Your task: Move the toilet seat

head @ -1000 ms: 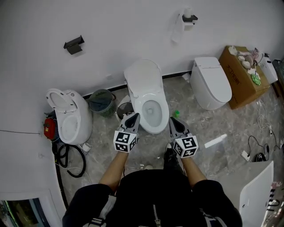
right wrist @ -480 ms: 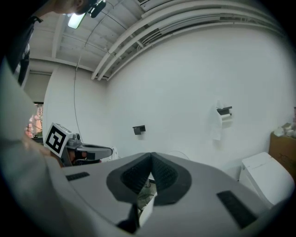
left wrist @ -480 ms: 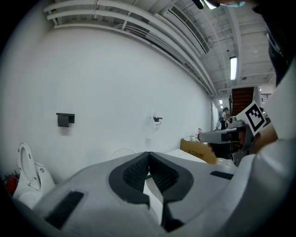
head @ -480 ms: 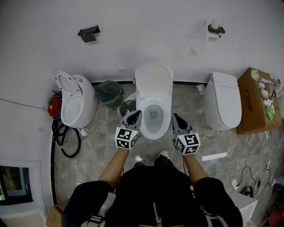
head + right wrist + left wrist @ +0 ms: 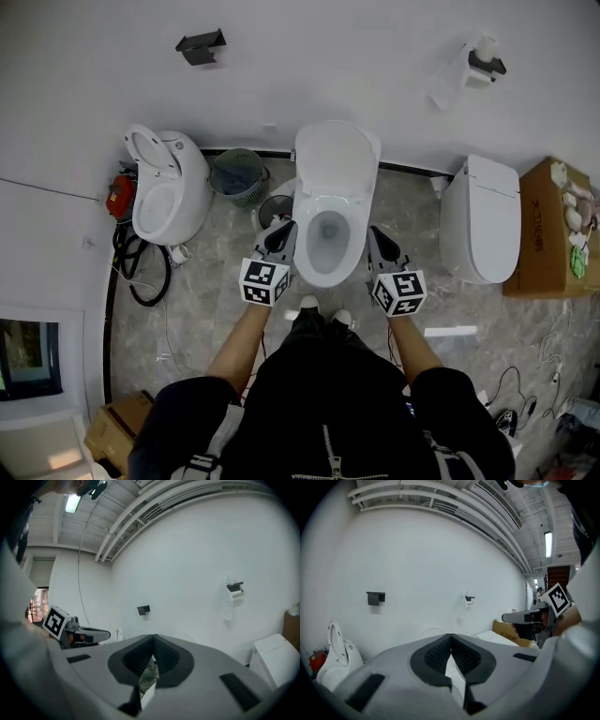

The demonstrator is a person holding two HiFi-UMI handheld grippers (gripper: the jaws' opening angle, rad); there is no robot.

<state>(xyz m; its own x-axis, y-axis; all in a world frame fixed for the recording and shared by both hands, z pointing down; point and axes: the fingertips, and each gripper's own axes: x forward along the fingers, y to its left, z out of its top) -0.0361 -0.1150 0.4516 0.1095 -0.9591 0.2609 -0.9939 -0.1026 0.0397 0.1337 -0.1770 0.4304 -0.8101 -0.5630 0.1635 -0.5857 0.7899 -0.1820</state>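
Toilet seat (image 5: 345, 251) at 12 o'clock. My left gripper (image 5: 287, 228) and right gripper (image 5: 374, 234) are closed tight, holding nothing. I should open one, then grab gently.

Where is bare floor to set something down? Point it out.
Bare grey marble floor lies between the open white middle toilet and the closed white toilet, and again outside the left tongs. Crowded: the green mesh basket and dark round bin fill the other gap.

Left of frame: spare toilet (image 5: 169, 192), lid raised; green basket (image 5: 236, 175) just right of it. Right edge: closed toilet (image 5: 480, 230), cardboard box (image 5: 548, 230).
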